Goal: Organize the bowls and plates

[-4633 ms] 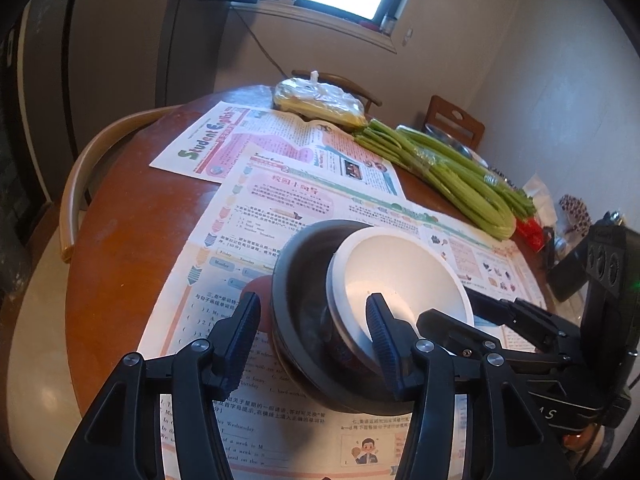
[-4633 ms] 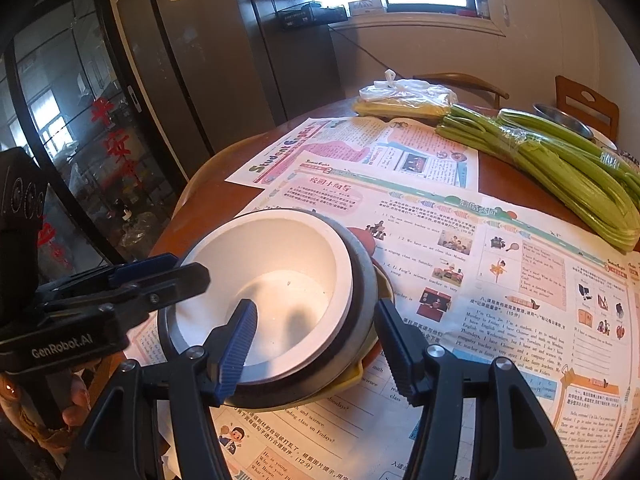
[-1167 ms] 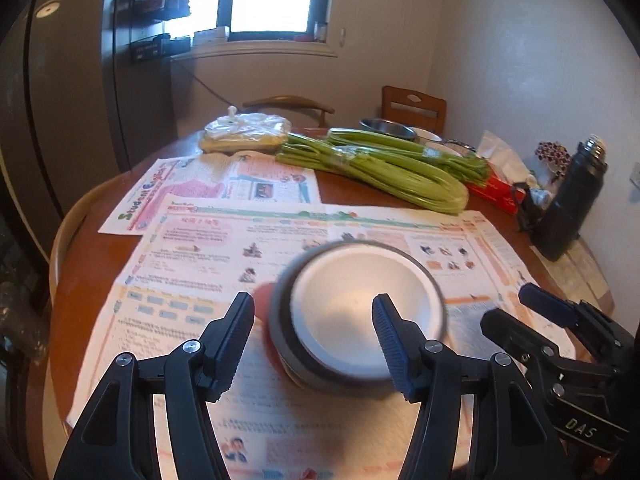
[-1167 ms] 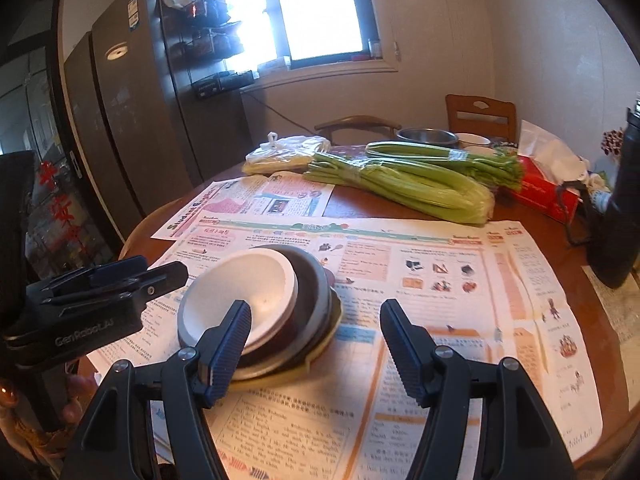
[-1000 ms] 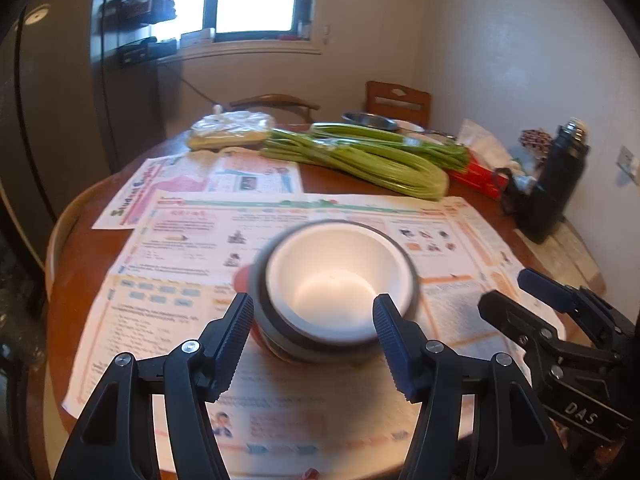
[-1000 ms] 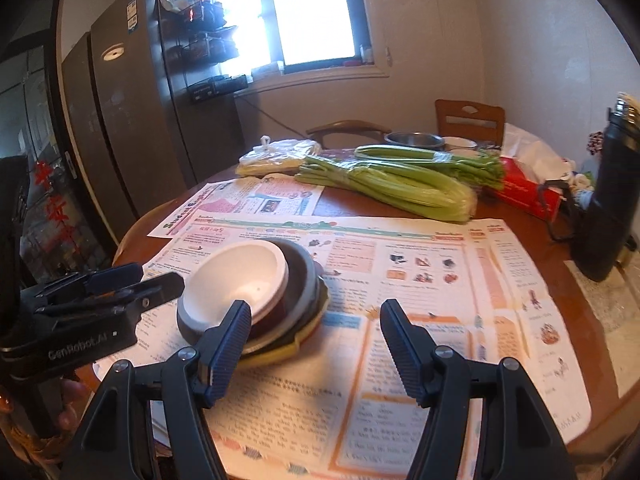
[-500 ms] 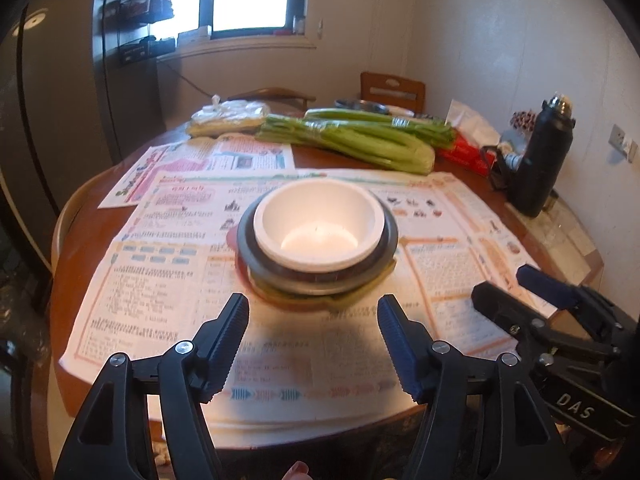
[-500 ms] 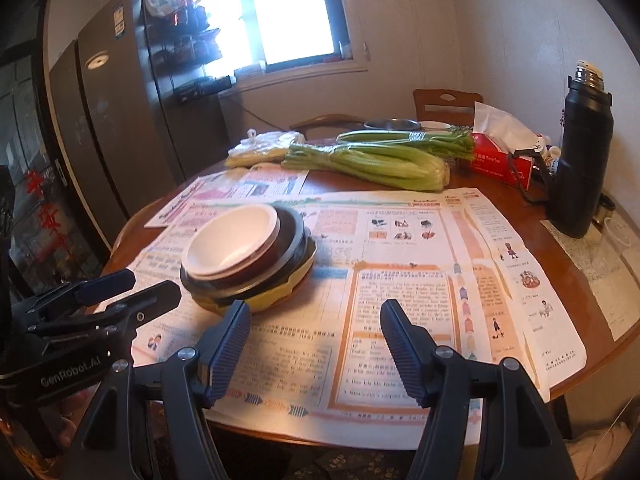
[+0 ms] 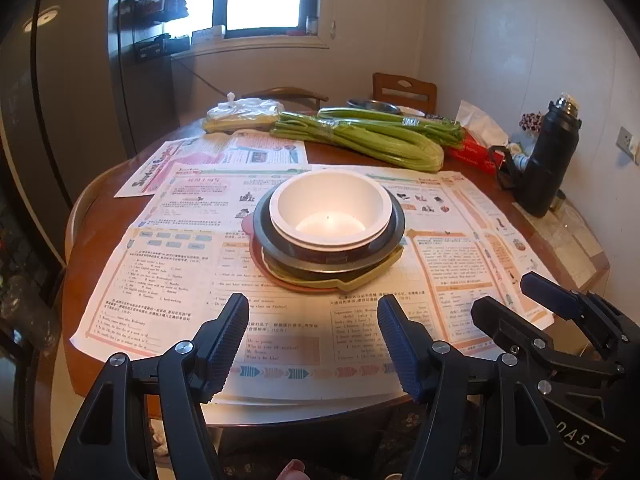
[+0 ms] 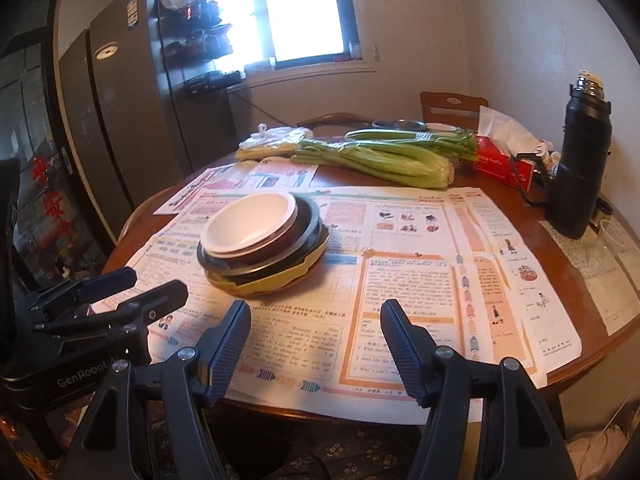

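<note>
A stack of dishes stands on newspaper in the middle of the round wooden table (image 9: 88, 216): a white bowl (image 9: 330, 210) (image 10: 250, 220) on top, nested in a dark bowl (image 9: 390, 232) (image 10: 306, 226), over a yellow-green plate (image 9: 360, 278) (image 10: 276, 284) and a pink plate (image 9: 256, 250). My left gripper (image 9: 313, 316) is open and empty, held back from the stack near the table's front edge; it also shows in the right wrist view (image 10: 156, 286). My right gripper (image 10: 315, 318) is open and empty, to the right of the stack; it also shows in the left wrist view (image 9: 516, 296).
Bundles of green celery (image 9: 360, 140) (image 10: 380, 156) and a bagged item (image 9: 240, 114) lie at the back. A black thermos (image 9: 550, 160) (image 10: 582, 156) and a red tissue box (image 10: 502, 160) stand at the right. Chairs (image 9: 404, 88) ring the table; a dark fridge (image 10: 120, 92) is at the left.
Both grippers have pulled back and away from the stacked dishes towards the table's front edge. The stack has stayed in place on the newspaper.
</note>
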Demonstrator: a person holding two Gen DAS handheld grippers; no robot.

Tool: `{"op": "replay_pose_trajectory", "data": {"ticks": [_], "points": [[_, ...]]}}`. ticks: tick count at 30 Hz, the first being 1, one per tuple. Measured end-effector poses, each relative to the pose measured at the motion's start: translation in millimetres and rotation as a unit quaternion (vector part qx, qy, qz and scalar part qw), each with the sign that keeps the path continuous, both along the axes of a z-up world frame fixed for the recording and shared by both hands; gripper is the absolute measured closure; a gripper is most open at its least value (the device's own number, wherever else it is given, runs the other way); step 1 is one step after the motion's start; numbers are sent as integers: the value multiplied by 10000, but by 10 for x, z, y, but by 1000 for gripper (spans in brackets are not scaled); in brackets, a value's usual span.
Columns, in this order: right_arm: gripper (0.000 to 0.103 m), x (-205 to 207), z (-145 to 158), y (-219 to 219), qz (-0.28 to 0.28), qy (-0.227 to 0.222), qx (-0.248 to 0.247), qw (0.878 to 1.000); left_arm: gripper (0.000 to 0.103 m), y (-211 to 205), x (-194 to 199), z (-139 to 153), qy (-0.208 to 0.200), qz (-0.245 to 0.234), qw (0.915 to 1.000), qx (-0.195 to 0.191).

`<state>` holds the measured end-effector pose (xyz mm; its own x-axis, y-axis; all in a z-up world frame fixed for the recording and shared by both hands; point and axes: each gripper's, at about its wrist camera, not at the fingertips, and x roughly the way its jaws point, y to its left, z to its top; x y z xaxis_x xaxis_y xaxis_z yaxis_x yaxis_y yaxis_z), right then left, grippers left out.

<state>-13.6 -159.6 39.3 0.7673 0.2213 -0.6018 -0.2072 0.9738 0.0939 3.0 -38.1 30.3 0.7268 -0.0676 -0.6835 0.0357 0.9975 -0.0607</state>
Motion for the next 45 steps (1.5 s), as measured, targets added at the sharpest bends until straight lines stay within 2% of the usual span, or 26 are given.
{"op": "replay_pose_trajectory", "data": {"ticks": [9, 45], "points": [[36, -13, -110, 48, 44, 225, 31, 9997, 34, 8, -26, -47, 71, 71, 9999, 59], [36, -71, -140, 138, 128, 285, -75, 9995, 34, 73, -73, -48, 108, 246, 9996, -39]]}}
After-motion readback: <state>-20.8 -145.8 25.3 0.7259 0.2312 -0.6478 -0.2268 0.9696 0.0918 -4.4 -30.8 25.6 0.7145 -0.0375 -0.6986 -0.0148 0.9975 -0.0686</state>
